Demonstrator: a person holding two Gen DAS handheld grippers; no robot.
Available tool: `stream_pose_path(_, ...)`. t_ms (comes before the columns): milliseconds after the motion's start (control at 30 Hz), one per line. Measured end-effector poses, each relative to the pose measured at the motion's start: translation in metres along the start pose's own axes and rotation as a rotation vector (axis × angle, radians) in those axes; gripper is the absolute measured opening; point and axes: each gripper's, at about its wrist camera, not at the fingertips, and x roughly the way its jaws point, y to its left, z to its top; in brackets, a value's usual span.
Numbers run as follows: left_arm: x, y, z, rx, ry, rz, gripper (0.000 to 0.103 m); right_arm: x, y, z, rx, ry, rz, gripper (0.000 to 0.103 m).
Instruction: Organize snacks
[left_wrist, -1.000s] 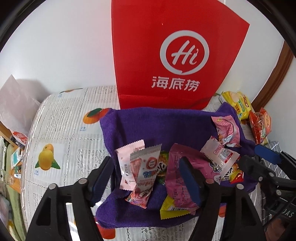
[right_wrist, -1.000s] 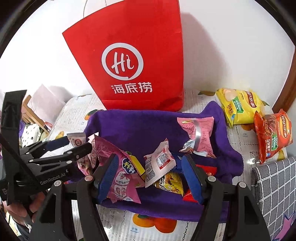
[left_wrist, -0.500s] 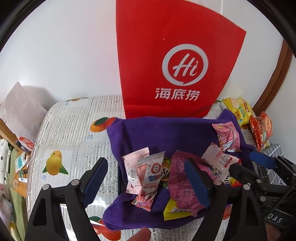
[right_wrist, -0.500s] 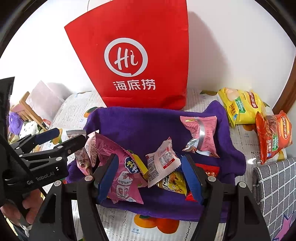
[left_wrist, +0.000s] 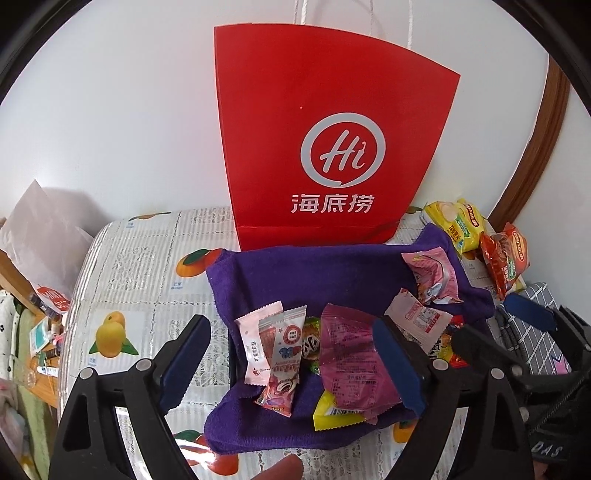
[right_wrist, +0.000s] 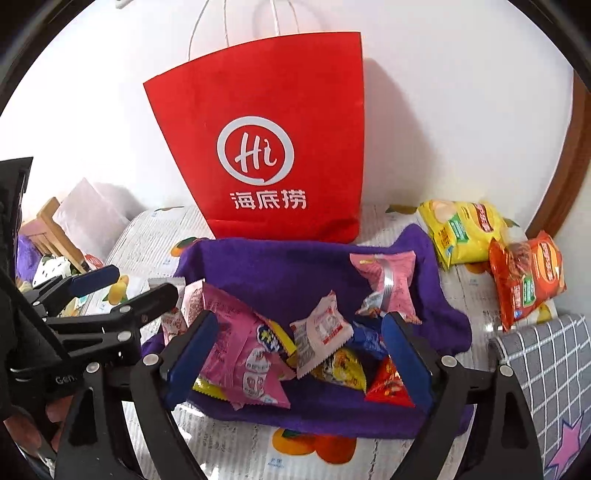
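Left gripper (left_wrist: 291, 354): jaws spread wide, just been opening, nothing pinched. The packets sit between the blue pads in the lower middle of the left wrist view, but no pad presses on them. Right gripper (right_wrist: 295, 354): same story, jaws have just opened further, spread and empty, hovering over the pile.

Task things: mixed snack packets heaped on a purple towel (left_wrist: 332, 273) in the lower centre of both views. Big magenta packet (left_wrist: 351, 365) in front, two small pink sachets (left_wrist: 273, 343) to its left, a white sachet (right_wrist: 321, 332) in the middle, a pink foil pack (right_wrist: 388, 284) toward the upper right of the towel. Yellow chip bag (right_wrist: 461, 232) and orange chip bag (right_wrist: 528, 273) lie off the towel at the right edge, touching each other. Red paper bag (left_wrist: 325, 147) stands upright against the wall, just behind the towel, its bottom edge touching it. Fruit-print tablecloth (left_wrist: 129, 277) underneath.

Step, as I read it: between picks. Both tools free, nothing selected yet; sorting looks barely begun since the heap is mixed.

Next move calls for: pick one packet off the top, likely the magenta one or a sachet, come down with one pad on each side of an edge or seam, close on film only. Packets overlap, so expect neighbours to drag. Keep the two grippers apart; they are near each other over the heap. Whether the red bag is the destination I cannot tell.
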Motion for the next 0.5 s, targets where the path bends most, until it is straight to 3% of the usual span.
stream_pose_path(267, -0.032, -0.019, -0.004, 0.041, -0.038, -0.022, 0.089, -0.051, -0.006, -0.025, 0.025, -0.02, -0.079, 0.09)
stream_pose_path(400, -0.055, -0.025, -0.019, 0.039, -0.049, -0.049, 0.089, -0.079, -0.006, -0.045, 0.035, -0.024, -0.152, 0.09)
stream_pose_path(500, -0.076, -0.032, -0.032, 0.059, -0.069, -0.045, 0.089, -0.1, -0.009, -0.058, 0.088, -0.029, -0.15, 0.089)
